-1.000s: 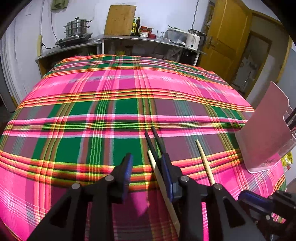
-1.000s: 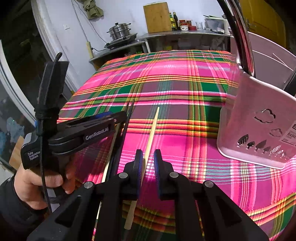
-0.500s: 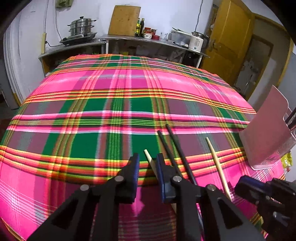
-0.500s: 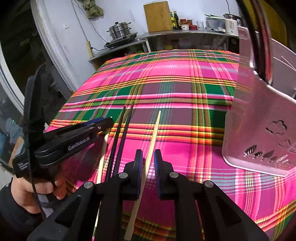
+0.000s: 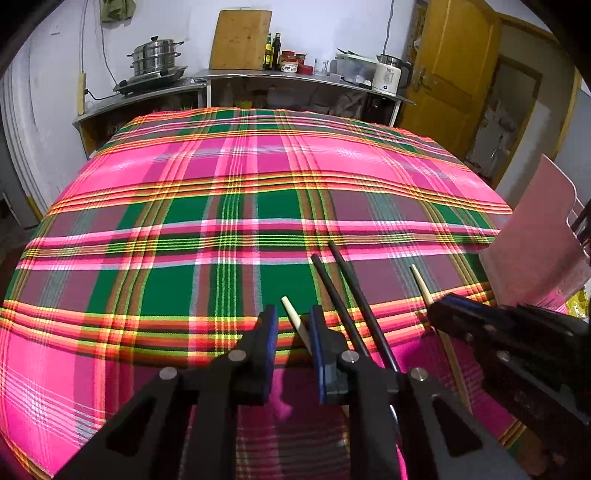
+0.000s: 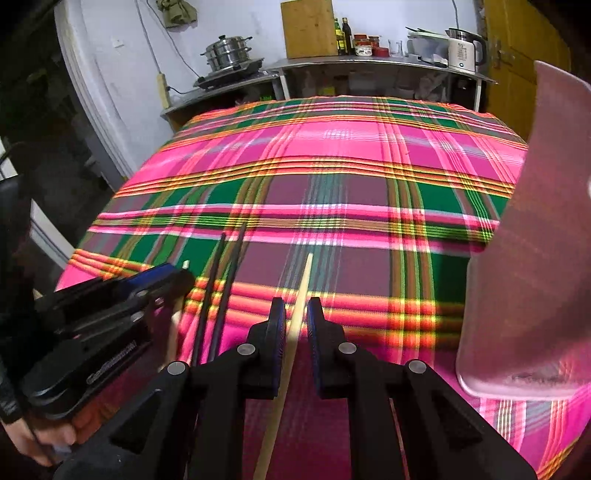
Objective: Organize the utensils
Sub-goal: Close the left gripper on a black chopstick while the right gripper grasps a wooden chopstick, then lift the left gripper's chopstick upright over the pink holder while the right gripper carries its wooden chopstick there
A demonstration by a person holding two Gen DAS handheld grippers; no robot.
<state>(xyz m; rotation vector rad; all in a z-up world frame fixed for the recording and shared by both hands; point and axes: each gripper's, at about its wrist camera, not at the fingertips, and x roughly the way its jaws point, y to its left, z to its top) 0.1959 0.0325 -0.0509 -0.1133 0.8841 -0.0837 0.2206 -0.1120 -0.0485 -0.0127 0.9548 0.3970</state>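
Currently left hand-held gripper (image 5: pixel 292 325) jaws closing around a pale chopstick (image 5: pixel 295 325), gap visible; right hand-held gripper (image 6: pixel 296 321) narrow, straddling another pale chopstick (image 6: pixel 301 295), contact unclear.

Kitchen interior, white-painted walls (image 5: pixel 332 33). Foreground: table under a pink, green and yellow plaid cloth (image 5: pixel 229 177). Along the far wall: steel counter (image 5: pixel 295 75) bearing a wooden cutting board (image 5: pixel 240 35) leaned upright, dark bottles (image 5: pixel 272 50), red-lidded jars (image 5: pixel 291 61) and a white electric kettle (image 5: pixel 388 74); lower shelf at left with a stacked steel steamer pot (image 5: pixel 155 57) on a cooktop. Right: yellow wooden door (image 5: pixel 450 74). Even indoor light; cables hanging down the wall.
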